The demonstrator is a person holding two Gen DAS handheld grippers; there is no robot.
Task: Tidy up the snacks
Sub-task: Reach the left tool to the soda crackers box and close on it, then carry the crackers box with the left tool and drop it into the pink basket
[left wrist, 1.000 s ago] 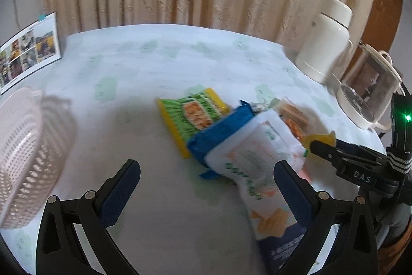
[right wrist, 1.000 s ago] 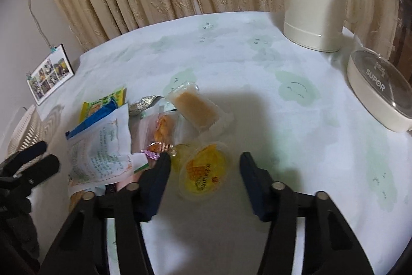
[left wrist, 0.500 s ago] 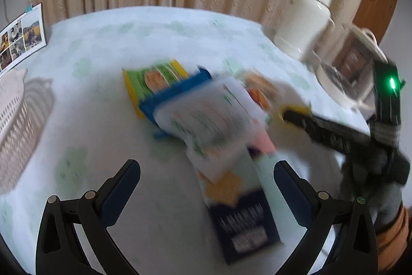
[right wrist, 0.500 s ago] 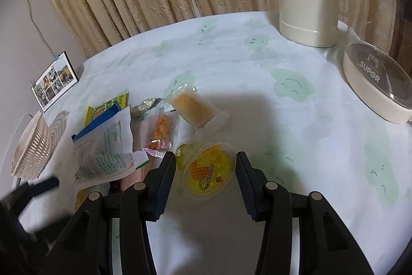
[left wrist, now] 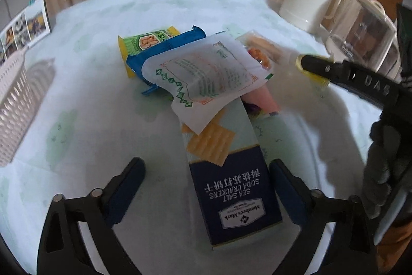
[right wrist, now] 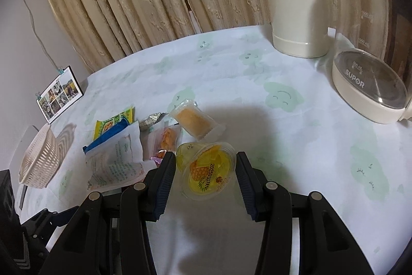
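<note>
Snack pile mid-surface, both tongs open.
Left tongs spread wide around soda cracker box; white pouch overlaps its far end; right tongs straddle pineapple jelly cup, not clamped.

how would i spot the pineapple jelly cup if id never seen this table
Start at the white thermos at the table's far edge, then come toward the snack pile at the near side. The pineapple jelly cup lies on its side between the right gripper's open fingers. It is the only round, clear yellow tub; its neighbours are flat packets.
</note>
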